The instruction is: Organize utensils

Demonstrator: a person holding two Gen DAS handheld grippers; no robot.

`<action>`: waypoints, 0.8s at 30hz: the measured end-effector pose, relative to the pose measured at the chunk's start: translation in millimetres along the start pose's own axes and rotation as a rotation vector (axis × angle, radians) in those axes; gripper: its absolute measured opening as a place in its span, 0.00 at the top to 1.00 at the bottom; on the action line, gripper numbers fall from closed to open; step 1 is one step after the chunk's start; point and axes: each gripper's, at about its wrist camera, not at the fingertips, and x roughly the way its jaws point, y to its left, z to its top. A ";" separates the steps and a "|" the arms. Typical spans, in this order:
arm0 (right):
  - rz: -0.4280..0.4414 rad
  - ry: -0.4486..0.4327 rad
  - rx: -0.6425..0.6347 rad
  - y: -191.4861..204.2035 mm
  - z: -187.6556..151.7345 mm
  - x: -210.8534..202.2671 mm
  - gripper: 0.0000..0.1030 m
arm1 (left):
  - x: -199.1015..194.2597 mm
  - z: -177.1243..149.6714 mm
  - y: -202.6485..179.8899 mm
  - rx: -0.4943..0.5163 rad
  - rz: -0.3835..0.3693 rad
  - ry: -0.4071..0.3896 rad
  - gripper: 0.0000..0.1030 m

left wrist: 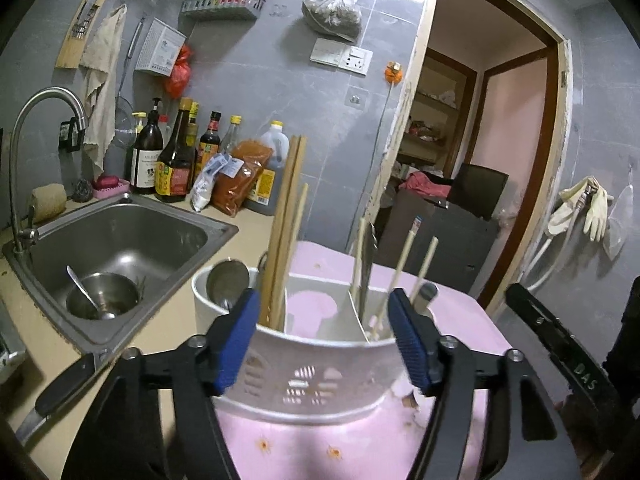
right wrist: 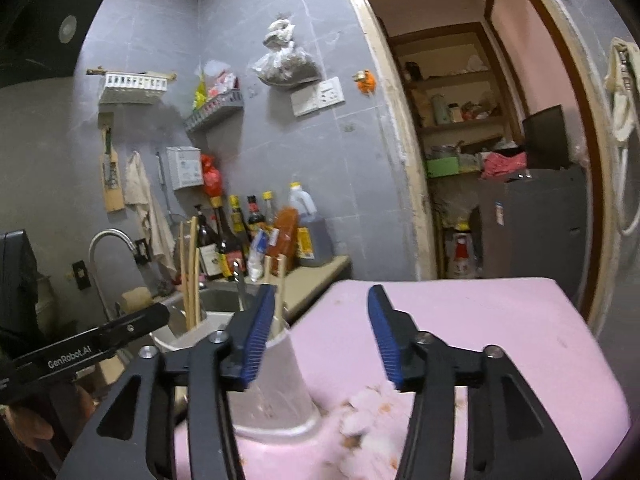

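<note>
Counter [left wrist: 36, 344] running beige along the grey tiled wall, carrying everything below.

Steel sink [left wrist: 120, 236] sitting sunk into it at left, holding a metal bowl [left wrist: 102, 294] with a spoon [left wrist: 82, 286] leaning inside. Tap [left wrist: 44, 100] arching over the sink's back corner.

Pink mat [left wrist: 448, 320] lying to the right of the sink, stained with orange specks and crumbs.

White utensil holder [left wrist: 304, 352] standing upright on the mat, divided into compartments. Long wooden chopsticks [left wrist: 286, 220] sticking up from the left compartment beside a steel ladle [left wrist: 226, 284]; shorter pale chopsticks [left wrist: 404, 264] and a flat metal blade leaning in the right compartment. Middle compartment showing only pink through its base.

Bottles [left wrist: 176, 156] and sauce packets crowding the counter behind the sink.

Knife [left wrist: 60, 392] lying on the counter at the sink's near corner, black handle toward the camera.

Left tool [left wrist: 324, 344] straddling the holder's near wall, blue pads standing off both sides, not pressing: released, nothing grasped.

Right tool [right wrist: 320, 340] hovering just right of the holder, left pad just in front of its rim (touching or not, impossible to tell), right pad over bare mat; released, nothing between the pads.
</note>
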 end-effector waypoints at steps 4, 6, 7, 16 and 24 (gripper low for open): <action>-0.014 0.017 0.022 -11.6 -3.2 -25.4 0.37 | -9.6 -8.2 -2.5 -0.013 -0.008 -0.001 0.14; -0.027 0.006 0.028 -16.7 -6.4 -40.7 0.36 | -15.4 -11.8 -3.7 -0.014 -0.007 -0.003 0.08; -0.033 0.004 0.027 -18.2 -7.3 -45.9 0.35 | -19.0 -13.9 -5.0 -0.009 -0.011 -0.006 0.07; -0.094 0.003 0.025 -27.7 -15.0 -87.1 0.04 | -43.7 -35.6 -23.7 0.076 -0.003 -0.003 0.04; -0.177 0.032 0.016 -22.6 -28.9 -125.4 0.00 | -64.4 -60.9 -36.9 0.112 -0.052 0.029 0.04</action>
